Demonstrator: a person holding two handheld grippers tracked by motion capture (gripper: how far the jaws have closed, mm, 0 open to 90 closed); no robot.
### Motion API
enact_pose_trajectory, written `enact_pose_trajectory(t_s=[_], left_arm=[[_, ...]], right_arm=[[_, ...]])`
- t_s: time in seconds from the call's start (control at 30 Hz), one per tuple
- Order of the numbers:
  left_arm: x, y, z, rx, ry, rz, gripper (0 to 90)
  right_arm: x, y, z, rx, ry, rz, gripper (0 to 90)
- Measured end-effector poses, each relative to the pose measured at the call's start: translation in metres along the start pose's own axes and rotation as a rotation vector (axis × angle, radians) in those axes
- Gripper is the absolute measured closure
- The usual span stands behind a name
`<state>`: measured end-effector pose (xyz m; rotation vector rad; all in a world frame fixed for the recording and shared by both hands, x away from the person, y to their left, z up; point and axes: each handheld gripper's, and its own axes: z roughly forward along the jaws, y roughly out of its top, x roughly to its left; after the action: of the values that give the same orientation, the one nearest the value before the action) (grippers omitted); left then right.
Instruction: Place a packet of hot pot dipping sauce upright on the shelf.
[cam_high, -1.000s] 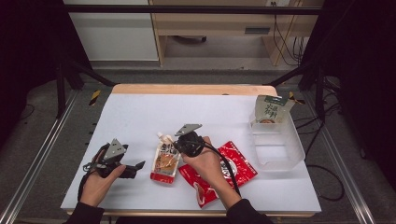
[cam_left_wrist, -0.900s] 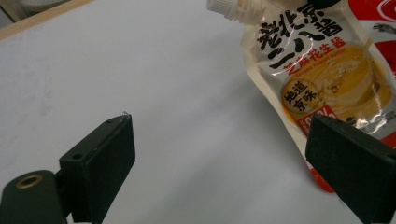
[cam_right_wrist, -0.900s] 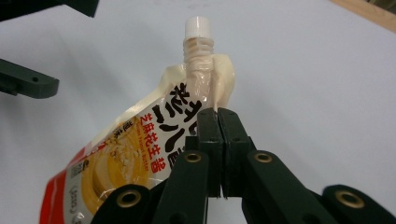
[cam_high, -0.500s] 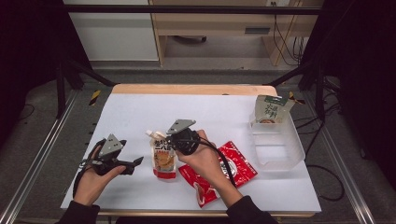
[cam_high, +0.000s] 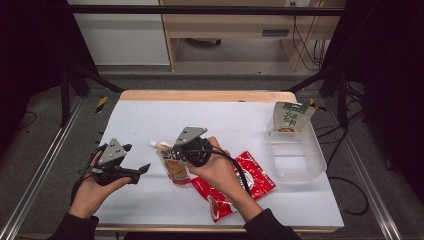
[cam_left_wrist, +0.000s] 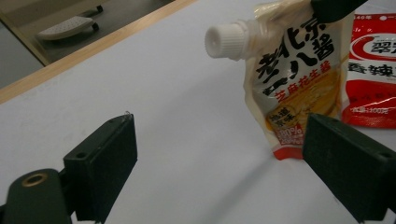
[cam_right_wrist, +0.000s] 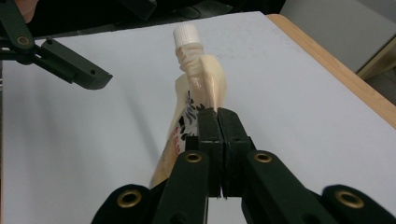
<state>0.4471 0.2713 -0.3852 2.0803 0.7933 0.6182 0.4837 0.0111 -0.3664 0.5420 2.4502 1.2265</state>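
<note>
Right tool (cam_high: 176, 150) pinches the spouted sauce pouch (cam_high: 174, 165) by its top edge, holding it upright over the white worktop (cam_high: 240, 125), its bottom apparently just touching. Left tool (cam_high: 137, 167) gapes wide beside it, gripping nothing. Red packet (cam_high: 252, 175) lies flat behind.

A white table (cam_high: 150, 120) has a wooden edge (cam_high: 207, 95) at the far side. A red packet (cam_high: 257, 175) lies flat on it. To the right sits a clear plastic box (cam_high: 300, 155). A white and green bag (cam_high: 288, 118) stands at its far end, maybe leaning on it
</note>
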Motion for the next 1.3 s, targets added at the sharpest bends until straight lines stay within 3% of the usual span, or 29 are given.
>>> enact_pose_trajectory(t_s=[0.67, 0.83, 1.17, 1.3], left_arm=[[-0.006, 0.017, 0.010, -0.004, -0.050, 0.057, 19.0], [-0.006, 0.021, 0.011, -0.004, -0.083, 0.079, 25.9], [-0.006, 0.022, 0.013, -0.027, -0.160, 0.112, 39.3], [-0.006, 0.021, 0.012, -0.035, -0.183, 0.138, 51.5]], right_arm=[[-0.001, 0.001, -0.006, -0.022, 0.055, 0.010, 90.0], [0.000, 0.000, -0.008, -0.049, 0.108, 0.009, 90.0], [0.008, -0.001, -0.010, -0.060, 0.166, -0.014, 90.0], [0.010, -0.002, -0.009, -0.061, 0.178, -0.014, 90.0]])
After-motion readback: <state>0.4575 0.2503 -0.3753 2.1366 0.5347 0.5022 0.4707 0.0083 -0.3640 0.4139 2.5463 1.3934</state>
